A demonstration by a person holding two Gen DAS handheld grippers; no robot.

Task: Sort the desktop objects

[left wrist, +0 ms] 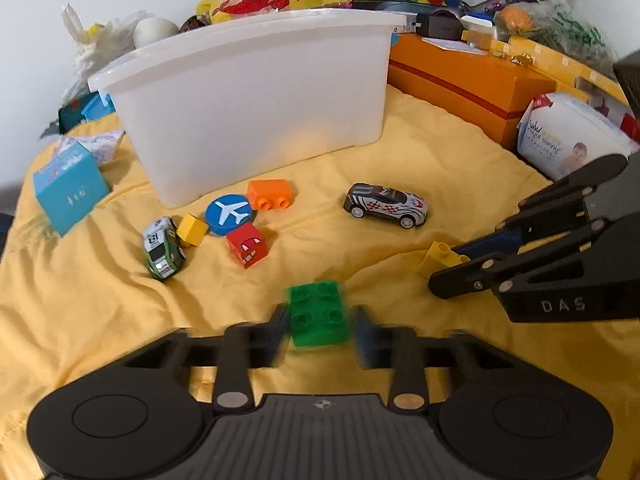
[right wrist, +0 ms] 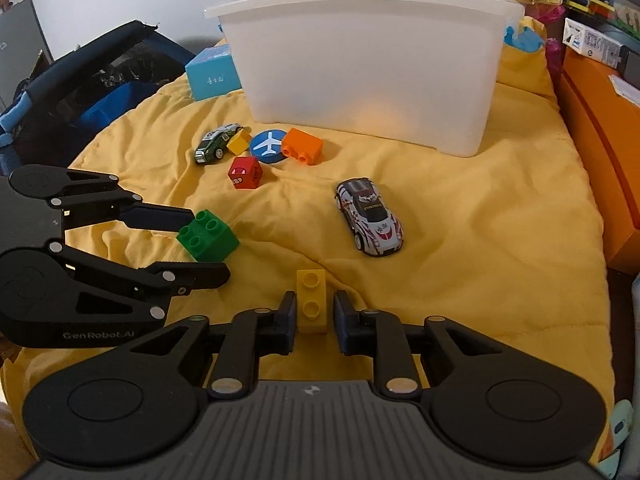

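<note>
Evidently both pick-ups are under way: nearest, the right tool point(right wrist: 314, 312) is clenched on the yellow brick point(right wrist: 312, 301), while the left tool point(left wrist: 320, 326) brackets the green brick point(left wrist: 319, 312) on the yellow cloth point(right wrist: 480, 240), though blur hides whether its pads are pressing yet. Next, I judge, each brick needs lifting clear and carrying over the white bin point(right wrist: 372, 60) standing farther back, past the silver car point(right wrist: 370, 216) and the remaining toys.
</note>
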